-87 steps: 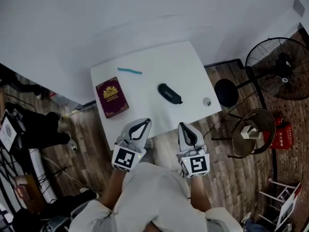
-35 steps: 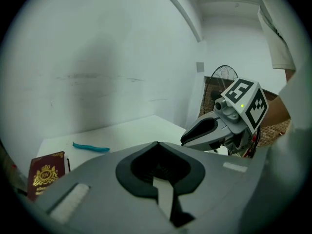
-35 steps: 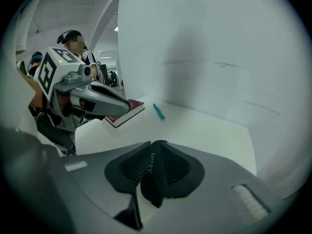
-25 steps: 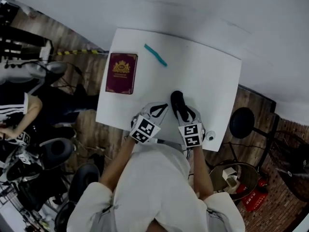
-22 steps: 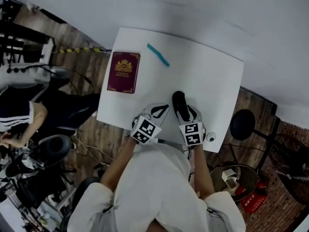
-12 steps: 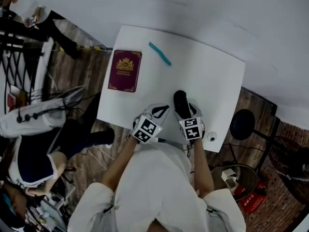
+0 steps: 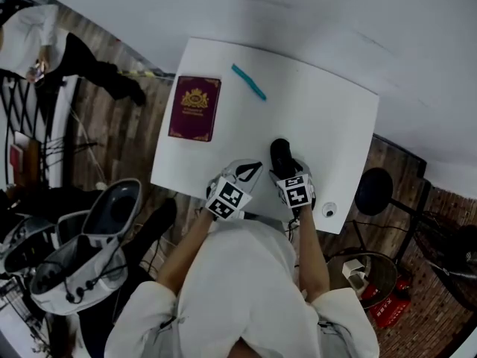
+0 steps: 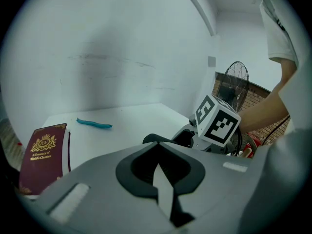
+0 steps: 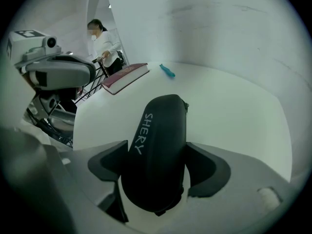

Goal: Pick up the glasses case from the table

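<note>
The black glasses case (image 7: 281,155) lies on the white table (image 7: 320,110) near its front edge. My right gripper (image 7: 287,171) is lowered over the case's near end. In the right gripper view the case (image 9: 158,150), with white lettering, sits between the jaws of the right gripper (image 9: 156,167). The jaws are opening; a strip of table shows between the case and the right pad. My left gripper (image 7: 246,171) hovers just left of it, apart from the case. In its own view the left gripper (image 8: 157,165) is shut and holds nothing.
A maroon book (image 7: 195,108) lies at the table's left side, and a teal pen-like object (image 7: 248,82) lies behind it. A small round object (image 7: 328,211) sits at the front right corner. A black stool (image 7: 373,191) stands to the right; a person (image 7: 74,51) walks at far left.
My right gripper has sunk lower over the case's near end. The left gripper has stayed put. People and chairs on the floor at the left have shifted.
</note>
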A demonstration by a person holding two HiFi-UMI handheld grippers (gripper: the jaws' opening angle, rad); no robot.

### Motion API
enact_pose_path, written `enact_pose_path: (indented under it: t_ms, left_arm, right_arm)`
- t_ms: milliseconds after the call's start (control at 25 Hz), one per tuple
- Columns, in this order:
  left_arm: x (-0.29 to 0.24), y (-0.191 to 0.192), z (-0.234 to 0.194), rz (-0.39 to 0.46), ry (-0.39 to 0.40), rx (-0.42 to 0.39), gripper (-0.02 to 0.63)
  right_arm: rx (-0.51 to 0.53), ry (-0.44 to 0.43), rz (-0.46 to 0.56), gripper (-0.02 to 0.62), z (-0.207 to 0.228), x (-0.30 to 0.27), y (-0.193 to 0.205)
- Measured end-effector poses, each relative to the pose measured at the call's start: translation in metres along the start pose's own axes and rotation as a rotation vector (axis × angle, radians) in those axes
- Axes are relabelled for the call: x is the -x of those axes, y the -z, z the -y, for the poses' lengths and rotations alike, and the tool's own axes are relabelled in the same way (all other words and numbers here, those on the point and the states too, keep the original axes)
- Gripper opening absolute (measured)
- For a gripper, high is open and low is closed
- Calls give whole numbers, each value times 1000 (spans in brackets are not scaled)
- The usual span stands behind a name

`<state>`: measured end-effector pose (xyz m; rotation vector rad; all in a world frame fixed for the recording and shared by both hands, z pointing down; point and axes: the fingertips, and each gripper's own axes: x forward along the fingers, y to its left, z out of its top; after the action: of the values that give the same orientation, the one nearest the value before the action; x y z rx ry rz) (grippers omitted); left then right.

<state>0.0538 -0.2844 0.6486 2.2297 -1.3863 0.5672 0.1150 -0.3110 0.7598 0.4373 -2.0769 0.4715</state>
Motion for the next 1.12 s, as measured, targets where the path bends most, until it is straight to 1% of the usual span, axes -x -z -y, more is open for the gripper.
enact_pose_path:
  t_ms: [200, 320, 440, 600, 760, 1120]
  left_arm:
    - [7, 3, -5, 2, -10, 3, 20]
    - [11, 5, -8, 4, -14, 4, 20]
    - [16, 6, -10, 8, -19, 3, 20]
    - [25, 6, -13, 21, -24, 4, 20]
    - [35, 1, -19, 42, -30, 5, 20]
    - [62, -21, -32, 129, -51, 10, 20]
  right_arm:
    - [1, 13, -3, 354, 3, -1, 0]
    - [-24, 12, 3, 351, 1, -1, -1]
    - [-50, -3, 32, 350, -4, 1, -5]
    - [-76, -15, 98, 348, -13, 11, -18]
    - [-92, -23, 186, 348, -21, 29, -40]
    - [-95, -27, 410, 347, -39, 86, -97]
